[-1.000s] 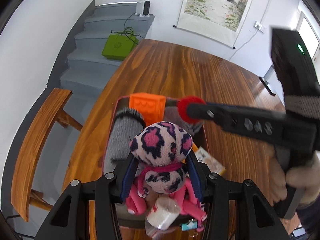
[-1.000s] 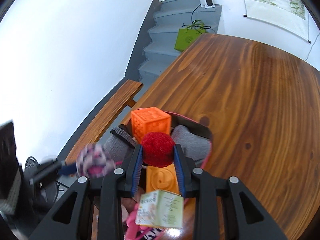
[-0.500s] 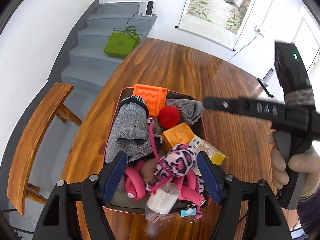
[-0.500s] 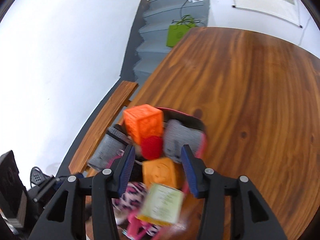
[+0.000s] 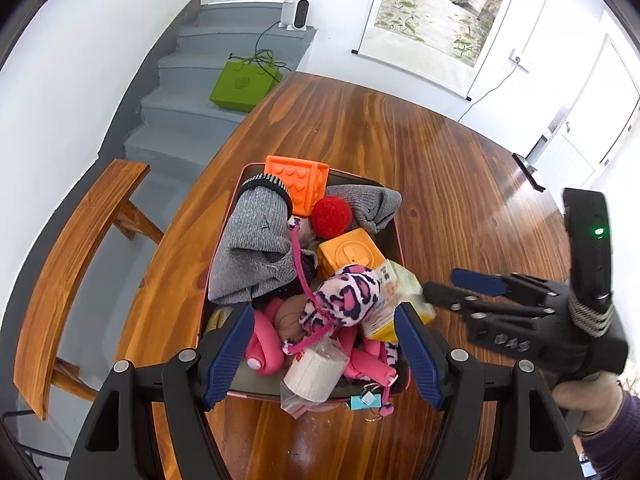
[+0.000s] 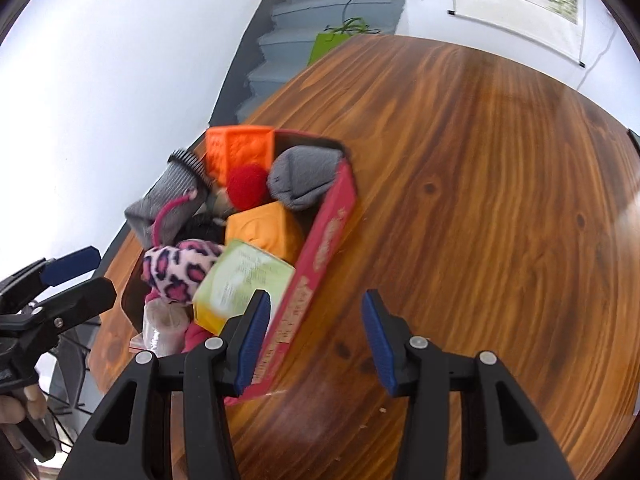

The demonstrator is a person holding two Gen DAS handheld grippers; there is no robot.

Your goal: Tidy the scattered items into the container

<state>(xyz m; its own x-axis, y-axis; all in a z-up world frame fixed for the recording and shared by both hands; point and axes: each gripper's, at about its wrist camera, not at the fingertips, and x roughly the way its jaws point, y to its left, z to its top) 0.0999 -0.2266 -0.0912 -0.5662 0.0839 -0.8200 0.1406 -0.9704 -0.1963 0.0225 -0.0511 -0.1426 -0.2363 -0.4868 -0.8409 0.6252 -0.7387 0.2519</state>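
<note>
Container (image 5: 401, 240) heaped past its rim (no gap inside), bare table (image 6: 480, 180) right and beyond

The container (image 6: 325, 236) is red outside with yellowish lettering, pink along its rim. Inside: a bright orange block (image 5: 298, 178) embossed with hearts, a paler orange cube (image 5: 350, 256), a fuzzy red ball (image 5: 331, 216), two heather-grey socks (image 5: 252, 248) — one with a black-and-white cuff — and a plush toy (image 5: 348, 294) in pink leopard spots. The table (image 5: 440, 184) is reddish-brown, streaked with dark grain. Both grippers are black with blue pads (image 5: 230, 350).
</note>
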